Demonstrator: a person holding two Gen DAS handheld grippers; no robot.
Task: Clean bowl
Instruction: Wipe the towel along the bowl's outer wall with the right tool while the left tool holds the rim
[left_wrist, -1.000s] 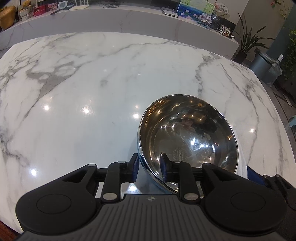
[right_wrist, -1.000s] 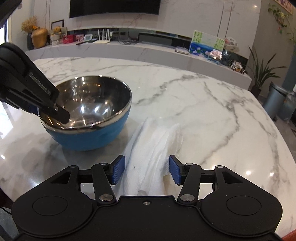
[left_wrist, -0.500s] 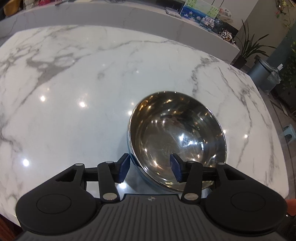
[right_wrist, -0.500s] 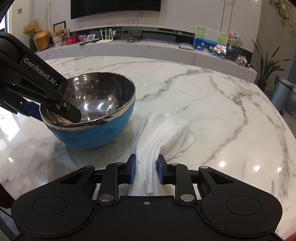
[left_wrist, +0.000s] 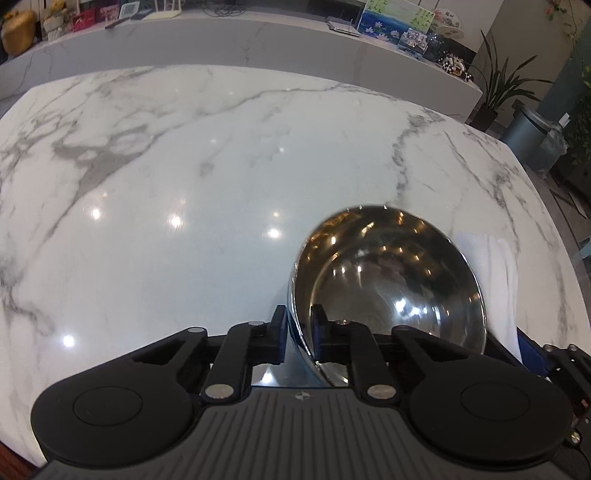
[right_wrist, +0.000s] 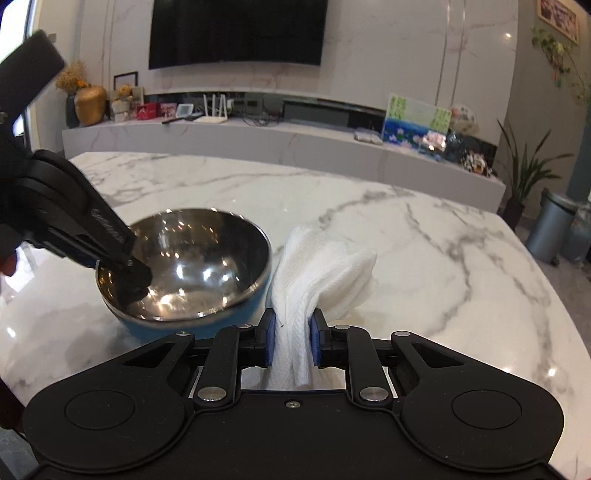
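Observation:
A steel bowl (left_wrist: 388, 280) with a blue outside (right_wrist: 192, 266) sits on the white marble table (left_wrist: 221, 166), tipped a little. My left gripper (left_wrist: 297, 325) is shut on its near rim, one finger inside the bowl and one outside. In the right wrist view the same left gripper (right_wrist: 125, 269) reaches in from the left onto the rim. My right gripper (right_wrist: 291, 328) is shut on a bunched white cloth (right_wrist: 317, 266), which stands up just right of the bowl. The cloth (left_wrist: 495, 266) also shows past the bowl in the left wrist view.
A long marble sideboard (right_wrist: 295, 147) with frames, a gold vase (right_wrist: 88, 105) and small items runs behind the table. A grey bin (right_wrist: 550, 229) and a potted plant (right_wrist: 524, 177) stand beyond the table's right edge.
The left jaws opened, then shut again on the bowl's rim. The right jaws closed on the cloth and gathered it up off the table, and the right view tipped upward.

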